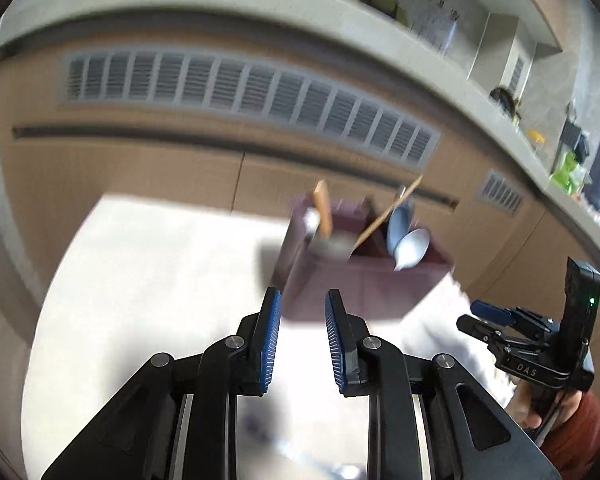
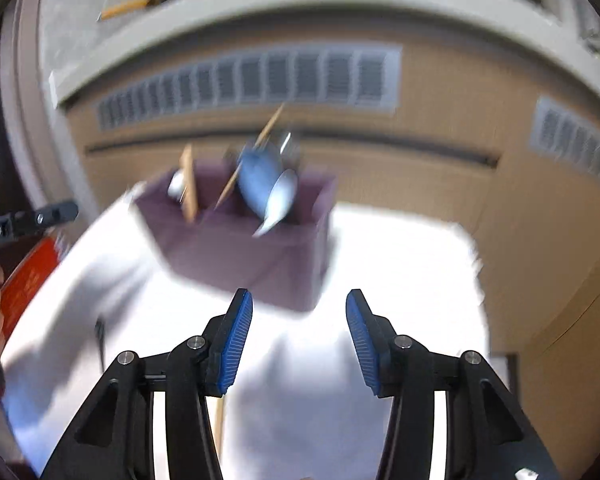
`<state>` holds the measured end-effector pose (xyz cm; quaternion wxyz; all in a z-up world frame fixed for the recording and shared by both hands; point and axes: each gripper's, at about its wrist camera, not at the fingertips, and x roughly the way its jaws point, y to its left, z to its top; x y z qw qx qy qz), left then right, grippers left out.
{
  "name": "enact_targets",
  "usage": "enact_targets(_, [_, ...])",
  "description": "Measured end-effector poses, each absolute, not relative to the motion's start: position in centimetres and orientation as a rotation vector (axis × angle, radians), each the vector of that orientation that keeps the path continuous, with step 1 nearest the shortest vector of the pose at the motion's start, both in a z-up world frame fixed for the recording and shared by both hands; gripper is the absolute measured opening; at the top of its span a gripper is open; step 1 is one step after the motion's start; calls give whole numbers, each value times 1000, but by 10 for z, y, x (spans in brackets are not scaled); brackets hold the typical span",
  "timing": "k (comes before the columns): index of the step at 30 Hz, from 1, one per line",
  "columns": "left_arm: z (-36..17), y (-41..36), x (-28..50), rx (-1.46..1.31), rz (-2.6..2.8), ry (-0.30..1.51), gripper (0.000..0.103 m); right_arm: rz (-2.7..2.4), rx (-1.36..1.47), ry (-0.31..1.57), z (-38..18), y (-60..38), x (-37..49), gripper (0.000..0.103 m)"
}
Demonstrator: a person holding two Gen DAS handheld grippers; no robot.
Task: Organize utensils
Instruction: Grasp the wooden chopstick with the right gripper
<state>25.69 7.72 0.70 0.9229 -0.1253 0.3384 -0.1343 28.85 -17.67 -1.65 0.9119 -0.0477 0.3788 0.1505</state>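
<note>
Left wrist view shows the left gripper (image 1: 300,304) parted and empty before a purple box (image 1: 360,280) on the white table (image 1: 140,280), holding pale blue spoons (image 1: 408,246) and a wooden stick (image 1: 384,216), while the right gripper (image 2: 299,306) likewise gapes empty.

I see a plum-purple box (image 1: 364,284) holding pale blue spoons (image 1: 410,248) and tan wooden sticks (image 1: 324,208). My fingertips (image 2: 236,340) wear ribbed blue pads on black frames, over a white table (image 2: 400,264).
</note>
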Motion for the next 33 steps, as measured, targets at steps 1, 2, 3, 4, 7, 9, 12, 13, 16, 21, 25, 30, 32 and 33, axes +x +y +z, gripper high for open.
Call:
enact_targets(1, [0,79,260,-268,-277,733,24,334,-110,829,-27,-170,287,46])
enact_targets(2, [-12,83,262,-291,-278,792,24,345,-122,861,-38,-164,286,45])
enact_targets(3, [-20,85,264,-310,-278,824,24,350,-135,888,-45,-158,285,44])
enact_targets(4, [-27,87,265,-323,-271,853,24,356,-151,910,-53,-151,283,44])
enact_targets(7, [-41,86,259,-315,-226,914,24,369,-191,971,-68,-129,281,44])
enact_targets(9, [-47,82,248,-297,-199,948,24,376,-197,986,-75,-119,279,37])
enact_targets(12, [-53,79,233,-266,-177,958,24,338,-255,1024,-84,-105,277,31])
enact_targets(13, [-53,75,231,-238,-188,943,24,333,-278,1021,-86,-101,276,29])
enact_targets(16, [-58,63,241,-185,-284,951,24,339,-268,1010,-88,-97,273,12])
enact_targets(21, [-69,55,273,-249,-385,1006,24,272,-239,1015,-82,-110,256,4])
enact_targets(25, [-75,57,278,-258,-394,1022,24,223,-193,1018,-81,-138,235,4])
enact_targets(30, [-75,61,259,-223,-396,1028,24,157,-167,1031,-77,-167,223,4])
enact_targets(32, [-75,65,246,-227,-399,1034,24,146,-141,1037,-75,-175,219,5])
enact_targets(33, [-75,69,239,-238,-400,1039,24,146,-124,1043,-74,-177,217,6])
